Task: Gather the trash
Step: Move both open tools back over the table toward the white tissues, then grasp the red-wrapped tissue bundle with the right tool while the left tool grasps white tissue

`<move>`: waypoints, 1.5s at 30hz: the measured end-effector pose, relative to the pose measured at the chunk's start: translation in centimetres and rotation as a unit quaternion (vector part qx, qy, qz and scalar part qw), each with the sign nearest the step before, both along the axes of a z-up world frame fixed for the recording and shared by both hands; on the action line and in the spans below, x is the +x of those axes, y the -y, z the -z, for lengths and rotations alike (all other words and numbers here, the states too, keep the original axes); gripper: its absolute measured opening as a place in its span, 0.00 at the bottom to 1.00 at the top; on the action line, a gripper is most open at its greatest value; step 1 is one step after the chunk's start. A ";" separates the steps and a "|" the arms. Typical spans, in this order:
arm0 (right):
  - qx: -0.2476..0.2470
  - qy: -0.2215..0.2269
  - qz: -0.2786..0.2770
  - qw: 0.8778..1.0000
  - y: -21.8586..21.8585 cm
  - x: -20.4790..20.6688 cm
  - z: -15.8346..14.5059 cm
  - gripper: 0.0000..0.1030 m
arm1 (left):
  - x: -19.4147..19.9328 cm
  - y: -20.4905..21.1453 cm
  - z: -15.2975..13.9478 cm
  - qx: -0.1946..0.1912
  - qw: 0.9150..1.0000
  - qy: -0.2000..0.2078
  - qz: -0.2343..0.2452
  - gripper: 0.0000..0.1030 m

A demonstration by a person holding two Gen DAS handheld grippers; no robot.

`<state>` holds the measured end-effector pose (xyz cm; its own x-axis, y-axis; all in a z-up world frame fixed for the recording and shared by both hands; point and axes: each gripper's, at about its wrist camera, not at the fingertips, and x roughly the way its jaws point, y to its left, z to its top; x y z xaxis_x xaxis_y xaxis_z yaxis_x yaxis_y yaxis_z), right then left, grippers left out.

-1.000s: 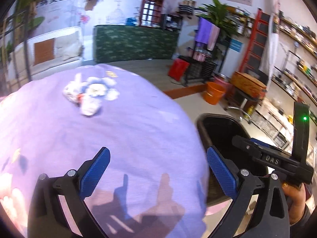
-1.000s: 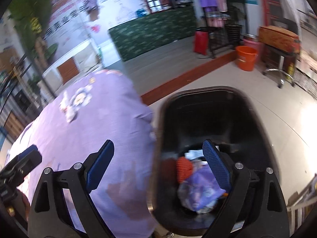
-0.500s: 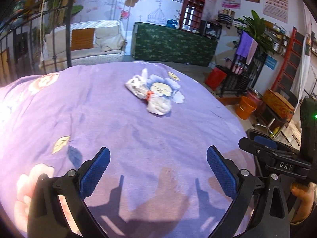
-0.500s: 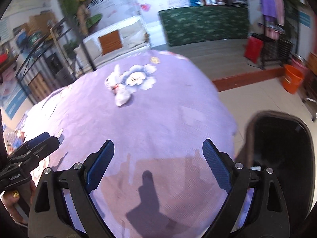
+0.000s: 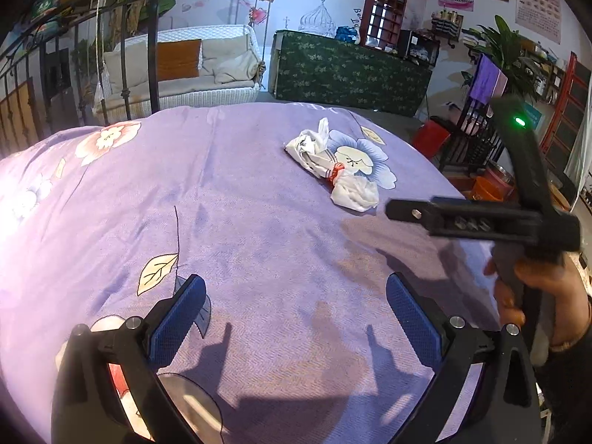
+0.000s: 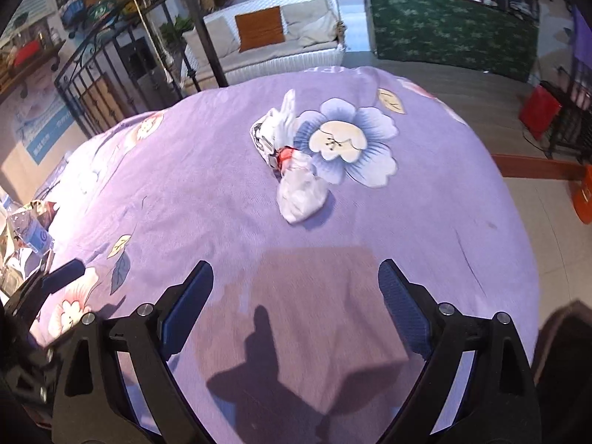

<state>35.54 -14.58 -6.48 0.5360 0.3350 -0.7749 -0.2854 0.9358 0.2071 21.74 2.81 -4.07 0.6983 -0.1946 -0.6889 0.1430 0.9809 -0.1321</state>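
A crumpled white wrapper with a red band (image 5: 335, 164) lies on the purple flowered cloth (image 5: 236, 222) toward its far right. It also shows in the right wrist view (image 6: 292, 170), ahead of my right gripper (image 6: 296, 292). My right gripper is open and empty, above the cloth, short of the wrapper. My left gripper (image 5: 296, 307) is open and empty, low over the near part of the cloth. The right gripper's body shows at the right of the left wrist view (image 5: 481, 218), held by a hand. A dark bin edge (image 6: 566, 333) shows at the lower right.
A black metal rail (image 5: 74, 59) and a white swing sofa (image 5: 192, 66) stand beyond the cloth. A green counter (image 5: 347, 74) is at the back. A plastic bottle and clutter (image 6: 26, 229) lie at the cloth's left edge. Orange bucket (image 6: 584, 199) on the floor right.
Both grippers swung left, away from the black bin, to face the cloth. The wrapper is now nearer and more central in both views. The right gripper's body rose into the left wrist view.
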 end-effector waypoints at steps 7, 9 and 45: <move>-0.022 -0.040 -0.016 0.999 -2.3 7.1 2.1 0.87 | 0.6 -0.7 0.3 -0.003 1.000 -0.011 -0.002 0.93; -0.027 -0.054 -0.017 0.998 -2.9 8.7 3.0 0.86 | 0.8 -0.8 0.4 -0.001 1.000 -0.013 -0.003 0.93; -0.048 0.051 0.059 0.996 3.8 1.8 -2.4 0.21 | 12.4 3.0 1.4 -0.010 0.999 -0.032 0.022 0.92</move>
